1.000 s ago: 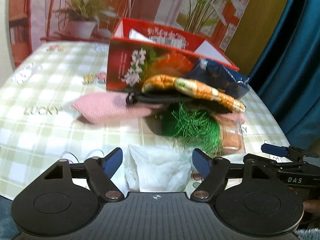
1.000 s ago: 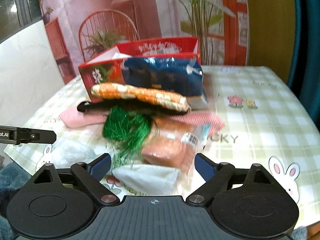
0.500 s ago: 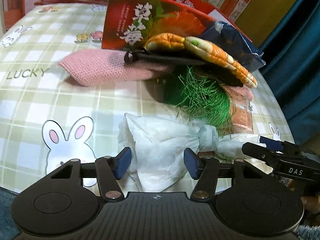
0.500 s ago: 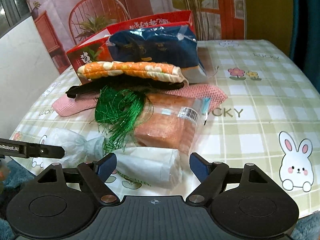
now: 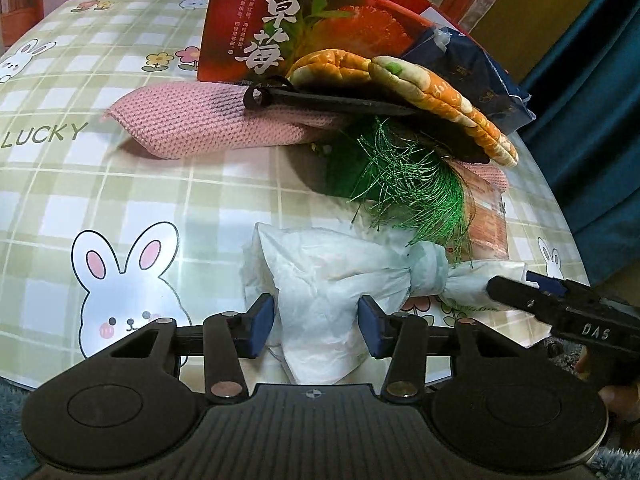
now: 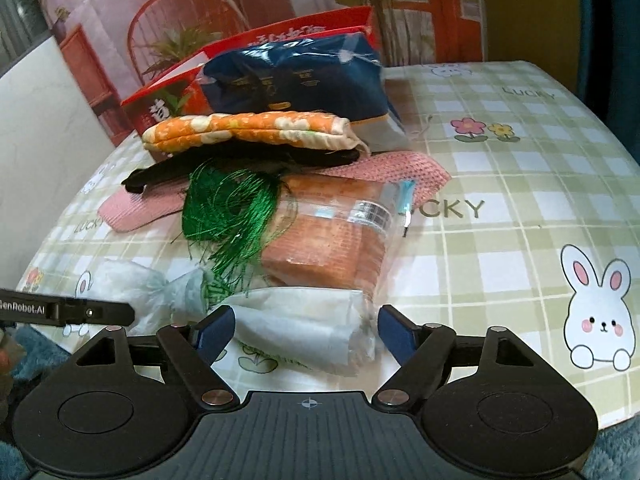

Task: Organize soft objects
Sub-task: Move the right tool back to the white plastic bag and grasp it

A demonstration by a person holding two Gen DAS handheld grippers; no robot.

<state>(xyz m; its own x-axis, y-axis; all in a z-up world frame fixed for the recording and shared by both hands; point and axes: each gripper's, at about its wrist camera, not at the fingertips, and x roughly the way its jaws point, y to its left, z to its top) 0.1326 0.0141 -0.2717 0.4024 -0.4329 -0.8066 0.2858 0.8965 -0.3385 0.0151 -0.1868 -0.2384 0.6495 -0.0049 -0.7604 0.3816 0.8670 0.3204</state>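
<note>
Plastic in a pale knotted bag (image 5: pixel 332 276) now lies between the blue pads of the left hand-held gripper (image 5: pixel 316 322), whose jaws have just been closing around the bag's wide end; the pads (image 5: pixel 262 322) sit just beside the crumpled film, and whether they press it cannot be told. A second ago these jaws stood much wider and the bag lay farther ahead of them; the view has since tipped down toward the surface (image 5: pixel 120 184). The right hand-held gripper (image 6: pixel 306 330) has its jaws apart, a little narrower than before, with the bag's other end (image 6: pixel 296 322) lying between them, nearer than it was. Beyond both hand-held grippers the pile is unchanged: green tassel (image 5: pixel 404 176) just past the bag's knot, a wrapped orange packet (image 6: pixel 328 240) beside it, a pink knit cloth (image 5: pixel 208 120) under a black item (image 5: pixel 320 102) and an orange quilted mitt (image 5: pixel 420 88), a dark blue pack (image 6: pixel 296 80), and a red box (image 5: pixel 288 36) farthest off
</note>
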